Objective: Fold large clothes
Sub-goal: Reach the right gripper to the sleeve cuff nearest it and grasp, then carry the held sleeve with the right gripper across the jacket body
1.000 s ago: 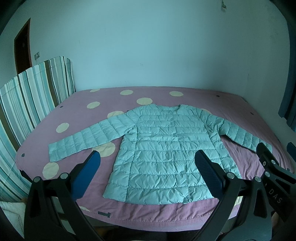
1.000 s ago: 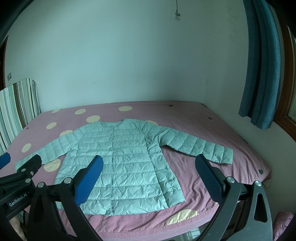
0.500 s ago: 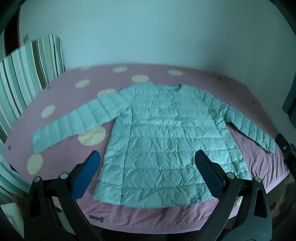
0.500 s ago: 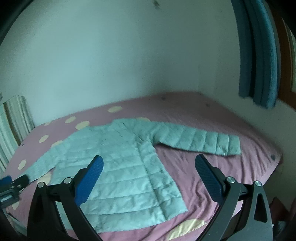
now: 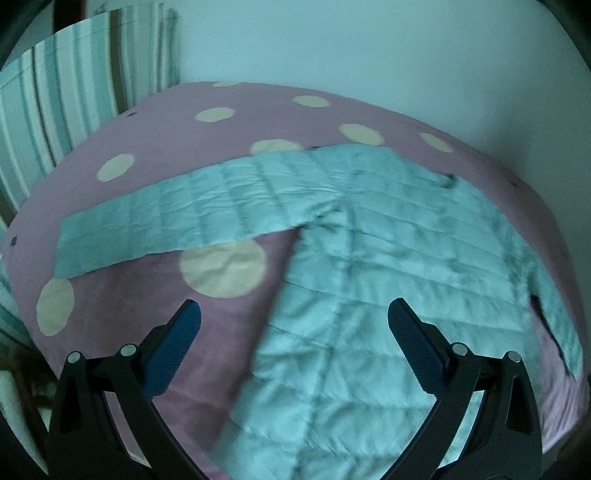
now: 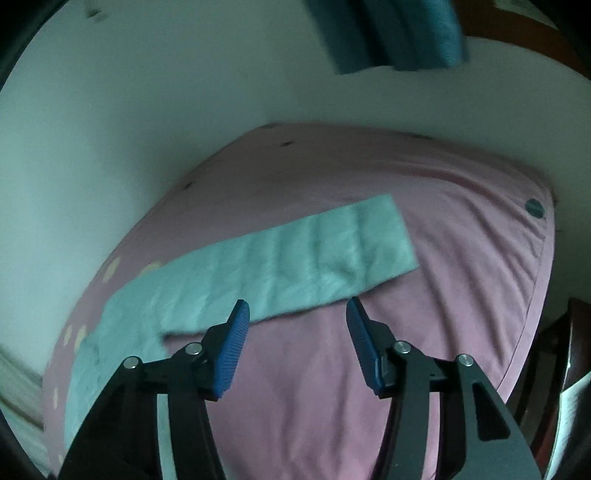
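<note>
Jacket (image 5: 388, 266) — one, flat on bed (image 6: 461, 229) — two grippers (image 5: 293, 325) (image 6: 297, 314), both spread, empty-fingered.

- I see a pale teal quilted jacket (image 5: 369, 266).
- My bedsheet (image 5: 155, 133) is mauve-pink with cream polka dots.
- Gripper pads (image 6: 236, 350) are blue; the curtain (image 6: 391, 33) is dark teal.
- The cushion (image 5: 74, 103) has teal-white stripes.

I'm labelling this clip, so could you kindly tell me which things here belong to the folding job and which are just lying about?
Part of the job:
- jacket, spread flat
- left gripper, open
- right gripper, open

Just there:
- bedsheet under the jacket
- striped cushion
- curtain
</note>
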### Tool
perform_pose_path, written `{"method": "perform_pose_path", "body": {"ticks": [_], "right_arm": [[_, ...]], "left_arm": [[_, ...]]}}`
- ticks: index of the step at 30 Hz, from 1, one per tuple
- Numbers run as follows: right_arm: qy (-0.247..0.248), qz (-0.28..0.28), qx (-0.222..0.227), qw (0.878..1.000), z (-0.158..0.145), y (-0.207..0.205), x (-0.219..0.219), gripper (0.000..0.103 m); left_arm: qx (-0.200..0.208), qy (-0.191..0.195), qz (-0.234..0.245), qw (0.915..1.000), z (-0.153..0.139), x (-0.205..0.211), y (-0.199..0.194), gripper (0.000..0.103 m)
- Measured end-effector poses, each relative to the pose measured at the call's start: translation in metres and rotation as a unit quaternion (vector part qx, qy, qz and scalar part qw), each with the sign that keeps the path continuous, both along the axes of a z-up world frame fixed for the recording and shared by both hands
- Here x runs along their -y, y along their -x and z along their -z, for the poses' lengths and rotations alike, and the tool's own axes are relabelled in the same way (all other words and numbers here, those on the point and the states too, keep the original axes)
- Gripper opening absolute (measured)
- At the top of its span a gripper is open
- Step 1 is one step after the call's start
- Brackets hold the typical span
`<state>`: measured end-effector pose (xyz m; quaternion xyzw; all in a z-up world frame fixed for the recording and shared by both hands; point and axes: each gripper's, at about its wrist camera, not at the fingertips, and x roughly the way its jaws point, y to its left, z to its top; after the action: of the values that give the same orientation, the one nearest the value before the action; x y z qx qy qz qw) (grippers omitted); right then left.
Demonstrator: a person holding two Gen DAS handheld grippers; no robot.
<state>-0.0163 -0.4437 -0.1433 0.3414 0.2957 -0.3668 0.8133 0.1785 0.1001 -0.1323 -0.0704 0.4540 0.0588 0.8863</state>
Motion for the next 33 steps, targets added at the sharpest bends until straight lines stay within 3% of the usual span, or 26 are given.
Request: {"method": "perform_pose_path", "body": {"ticks": [3, 10, 17, 23, 25, 28, 33], "right_arm": [[-0.005, 0.028, -0.013, 1.0, 0.014, 0.003, 0.025, 0.071], [-0.076, 0.089, 0.008, 0.993, 0.05, 0.014, 0.078, 0.071], [-0.133, 0.095, 0.05, 0.985, 0.078, 0.009, 0.095, 0.071], [-0.129, 0.112, 0.056, 0.984, 0.087, 0.004, 0.106, 0.042], [-0.128, 0.108, 0.06, 0.984, 0.087, 0.001, 0.11, 0.022], [-0.123, 0.103, 0.068, 0.985, 0.084, -0.004, 0.114, 0.012], [-0.061, 0.078, 0.065, 0.993, 0.053, -0.021, 0.097, 0.009]], "left_arm": [[-0.008, -0.001, -0.028, 0.9996, 0.011, -0.014, -0.013, 0.101], [-0.013, -0.004, -0.07, 0.9975, 0.019, -0.036, -0.024, 0.101], [-0.036, -0.012, -0.085, 0.9956, 0.033, -0.04, -0.025, 0.101], [-0.046, -0.022, -0.091, 0.9945, 0.037, -0.039, -0.024, 0.101], [-0.049, -0.026, -0.093, 0.9941, 0.039, -0.04, -0.024, 0.101], [-0.055, -0.03, -0.1, 0.9931, 0.042, -0.043, -0.024, 0.101], [-0.067, -0.045, -0.12, 0.9894, 0.048, -0.055, -0.024, 0.101]]}}
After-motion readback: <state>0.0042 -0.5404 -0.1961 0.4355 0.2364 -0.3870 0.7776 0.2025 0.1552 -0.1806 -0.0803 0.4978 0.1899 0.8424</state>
